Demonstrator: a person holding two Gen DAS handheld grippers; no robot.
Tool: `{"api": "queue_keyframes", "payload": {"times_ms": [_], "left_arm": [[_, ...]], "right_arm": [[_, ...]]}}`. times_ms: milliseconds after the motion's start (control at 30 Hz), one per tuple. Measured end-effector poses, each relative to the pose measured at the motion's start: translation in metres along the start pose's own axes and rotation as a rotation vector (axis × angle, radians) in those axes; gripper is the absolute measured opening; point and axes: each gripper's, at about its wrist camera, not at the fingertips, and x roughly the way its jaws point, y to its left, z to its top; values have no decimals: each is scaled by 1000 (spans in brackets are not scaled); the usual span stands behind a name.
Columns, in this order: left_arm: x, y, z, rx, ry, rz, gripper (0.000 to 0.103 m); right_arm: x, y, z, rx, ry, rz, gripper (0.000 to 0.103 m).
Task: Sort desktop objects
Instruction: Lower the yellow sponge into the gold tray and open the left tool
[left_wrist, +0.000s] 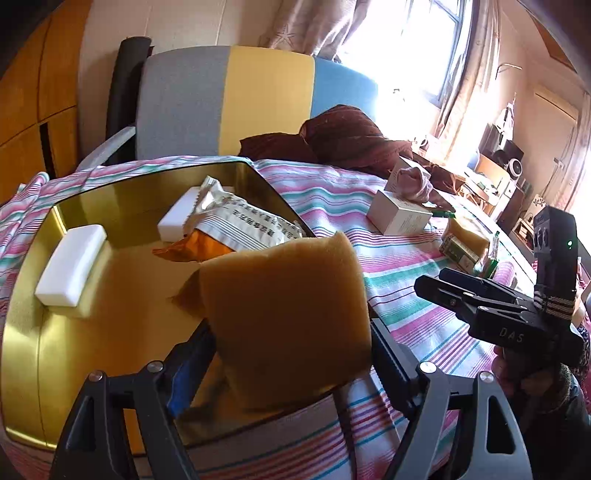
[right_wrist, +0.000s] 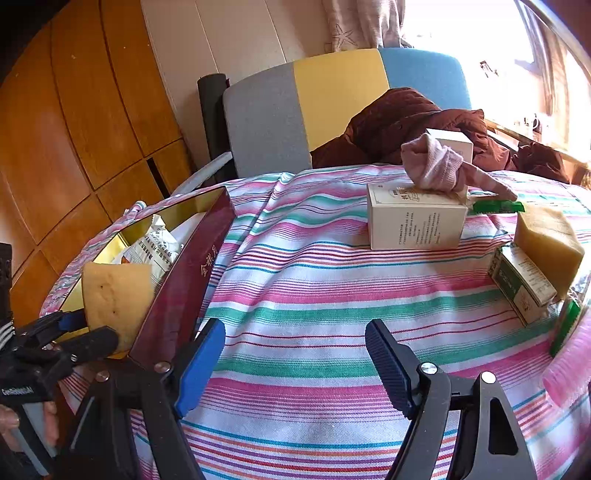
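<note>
Over the near rim of the gold-lined tin (left_wrist: 33, 280), in the left wrist view, the left gripper (left_wrist: 291, 354) clamps a yellow sponge (left_wrist: 284, 317), held above the tin's floor near a white bar (left_wrist: 72, 271) and a snack packet (left_wrist: 236, 221). Released here, the sponge could catch the rim and tumble onto the striped cloth (left_wrist: 399, 295). The right wrist view alone shows the right gripper (right_wrist: 295, 354) open and empty, a second sponge (right_wrist: 550, 247), a white carton (right_wrist: 417, 221) and a pink sock (right_wrist: 436, 166) outside the tin.

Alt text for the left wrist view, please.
The left gripper holds a yellow-brown sponge above the near edge of a gold tin containing two white blocks and snack packets, on a striped cloth.
</note>
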Motion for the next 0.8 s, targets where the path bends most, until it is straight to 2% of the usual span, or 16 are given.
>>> {"api": "queue_keyframes", "payload": {"times_ms": [233,467,567,800], "left_arm": [[-15,5,-2,-21,-20,17,82],[-28,-15,2,28,-84,-40,82],[-16,-27,4,78,-62,-55,82],[-3,-43,12,85,-44,-105,83]], "right_arm": [[-8,-11,-8,23,-6,-11,80],[-23,-23,-15,33,-27,-51,82],[-29,-29,-19,43,-31,-66,82],[-46,-38,-26,41,-65,-106,82]]}}
